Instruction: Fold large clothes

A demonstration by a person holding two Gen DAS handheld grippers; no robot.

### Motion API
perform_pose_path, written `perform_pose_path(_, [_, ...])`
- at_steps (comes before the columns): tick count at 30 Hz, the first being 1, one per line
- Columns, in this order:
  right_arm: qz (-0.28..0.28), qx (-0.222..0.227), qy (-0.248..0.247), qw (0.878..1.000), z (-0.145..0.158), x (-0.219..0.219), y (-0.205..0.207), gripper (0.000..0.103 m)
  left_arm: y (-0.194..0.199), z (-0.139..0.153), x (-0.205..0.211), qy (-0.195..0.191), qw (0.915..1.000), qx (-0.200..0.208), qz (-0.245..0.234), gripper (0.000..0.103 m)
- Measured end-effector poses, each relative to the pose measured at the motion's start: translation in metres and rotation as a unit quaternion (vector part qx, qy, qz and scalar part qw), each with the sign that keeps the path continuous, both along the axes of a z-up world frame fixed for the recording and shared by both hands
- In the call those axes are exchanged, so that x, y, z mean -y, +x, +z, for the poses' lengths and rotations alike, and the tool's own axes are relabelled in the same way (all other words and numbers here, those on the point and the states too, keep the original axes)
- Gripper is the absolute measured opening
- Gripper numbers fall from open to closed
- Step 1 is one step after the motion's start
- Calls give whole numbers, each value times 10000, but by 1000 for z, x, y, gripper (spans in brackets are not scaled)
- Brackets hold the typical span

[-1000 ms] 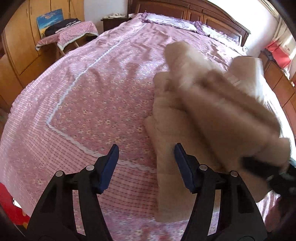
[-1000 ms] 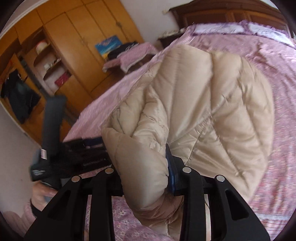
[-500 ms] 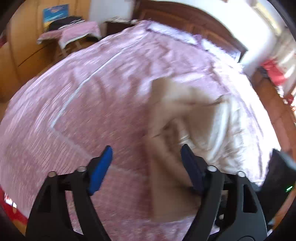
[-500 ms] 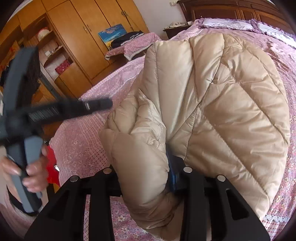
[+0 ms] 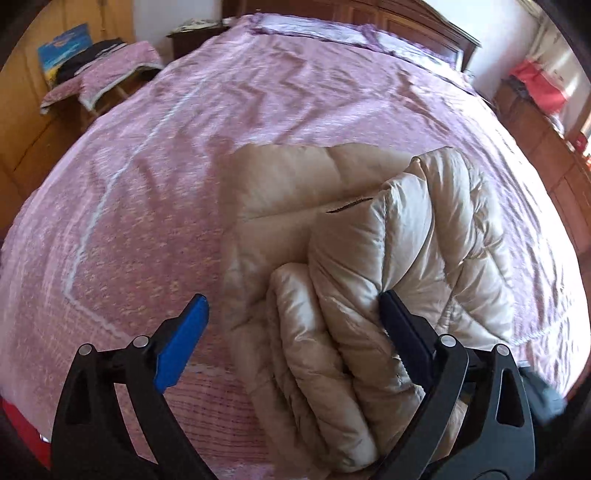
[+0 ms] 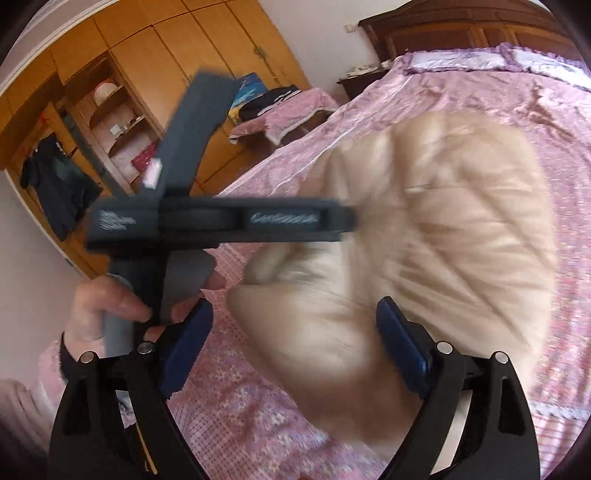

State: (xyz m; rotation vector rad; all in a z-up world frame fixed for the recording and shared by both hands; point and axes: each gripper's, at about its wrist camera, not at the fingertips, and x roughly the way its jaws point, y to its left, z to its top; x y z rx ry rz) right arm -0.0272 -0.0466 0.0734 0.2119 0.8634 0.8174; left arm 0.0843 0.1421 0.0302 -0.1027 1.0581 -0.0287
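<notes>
Beige quilted puffer jacket [image 5: 369,229], shiny down-filled shell, lying bunched in thick folds on the pink floral bedspread [image 5: 155,155]; in the left wrist view it fills the field from centre toward 4 o'clock, one padded layer turned over another, a short dark zip or pocket slit showing near centre. Left gripper [image 5: 291,332]: jaws spread wide, blue pads apart, the right pad touching the nearest roll of fabric at about 5 o'clock, the left pad over bare bedspread; nothing pinched. Right gripper [image 6: 293,339]: jaws likewise spread, the jacket's near lobe blurred between and beyond them, no grip evident. Left hand [image 6: 110,306] visible in the right wrist view at 8 o'clock, wrapped round the grey handle of the other tool. Step in hand, as judged: between folds, the jacket set down in a partial bundle and both tools free of it. Next move, as judged: choose a fresh edge or hem on the thick roll, close on enough fabric to hold the slippery shell, and lay it over squarely; the padding looks likely to spring open. Surroundings: dark wooden headboard [image 5: 417,26] at 12 o'clock, cloth-covered side table [image 5: 107,74] at 10 o'clock, orange-brown wardrobe [image 6: 155,55] at 11 o'clock in the right wrist view.
</notes>
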Motion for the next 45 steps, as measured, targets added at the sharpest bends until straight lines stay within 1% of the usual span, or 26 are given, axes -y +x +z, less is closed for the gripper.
perform_pose_path(1, [-25, 3, 25, 10000, 3, 7, -2, 87, -1, -2, -5, -11, 10000, -8, 56, 95])
perform_pose_path(3, [-250, 82, -27, 9997, 8, 23, -2, 88, -2, -7, -14, -58, 9999, -36, 139, 96])
perform_pose_path(6, [-706, 146, -149, 9973, 8, 50, 1, 90, -6, -15, -24, -75, 9996, -40, 260, 97])
perform_pose_path(8, [-1079, 27, -271, 9938, -1, 68, 14, 91, -9, -19, -27, -68, 9995, -35, 308, 98])
perform_pose_path(11, [-1353, -437, -240, 9895, -24, 84, 36, 92, -13, -22, -30, 110, 9992, -13, 391, 99])
perform_pose_path(13, [-1294, -799, -229, 9881, -44, 84, 49, 92, -14, -20, -32, 113, 9991, -10, 417, 99])
perform_pose_path(15, [-1093, -914, -118, 9897, -49, 73, 52, 91, -17, -17, -33, 34, 9993, 14, 372, 99])
perform_pose_path(16, [-988, -896, -128, 9910, -51, 68, 50, 91, -20, -13, -33, -72, 9996, 64, 270, 99])
perform_pose_path(17, [-973, -744, -337, 9919, -48, 57, 47, 92, -22, -10, -32, -147, 9997, 89, 165, 99])
perform_pose_path(19, [-869, -540, -507, 9935, -45, 42, 42, 92, -27, -7, -28, -278, 9995, 132, -48, 99])
perform_pose_path(20, [-829, -531, -506, 9939, -43, 38, 43, 92, -29, -7, -26, -308, 9994, 115, -125, 99])
perform_pose_path(21, [-775, -519, -508, 9943, -41, 32, 43, 92, -30, -9, -25, -218, 9996, 79, -132, 99])
perform_pose_path(22, [-714, -490, -543, 9948, -40, 27, 44, 92, -31, -12, -25, -83, 9999, 68, -69, 99])
perform_pose_path(23, [-673, -474, -562, 9950, -41, 26, 45, 93, -31, -15, -26, -34, 10000, 38, -11, 100])
perform_pose_path(26, [-585, -402, -627, 9955, -38, 18, 47, 95, -32, -25, -41, -138, 9993, -92, 346, 100])
perform_pose_path(29, [-560, -330, -566, 9963, -37, 22, 43, 95, -37, -32, -47, 143, 9983, -32, 562, 101])
perform_pose_path(31, [-617, -421, -488, 9960, -38, 27, 42, 95, -40, -37, -52, 262, 9974, -23, 664, 101])
perform_pose_path(32, [-692, -551, -463, 9950, -41, 31, 44, 96, -41, -40, -55, 231, 9972, -48, 711, 101])
perform_pose_path(34, [-699, -880, -266, 9933, -50, 39, 48, 97, -42, -45, -62, 44, 9969, -116, 776, 101])
perform_pose_path(36, [-699, -1128, -158, 9910, -57, 39, 49, 98, -43, -49, -65, -25, 9961, -165, 861, 101])
perform_pose_path(38, [-645, -1238, -44, 9902, -63, 38, 49, 98, -46, -53, -67, -60, 9953, -207, 948, 101])
perform_pose_path(39, [-604, -1259, -12, 9902, -64, 37, 49, 98, -47, -55, -69, -154, 9946, -232, 998, 101])
perform_pose_path(40, [-562, -1278, 16, 9902, -66, 35, 50, 98, -50, -58, -74, -470, 9925, -272, 1095, 100])
perform_pose_path(41, [-542, -1323, 23, 9897, -70, 34, 51, 98, -52, -60, -76, -667, 9909, -304, 1130, 100])
perform_pose_path(42, [-542, -1349, 29, 9894, -70, 33, 51, 98, -55, -63, -80, -1025, 9874, -355, 1148, 99])
perform_pose_path(45, [-510, -1468, 110, 9878, -73, 36, 55, 98, -59, -71, -82, -1649, 9794, -415, 1094, 96])
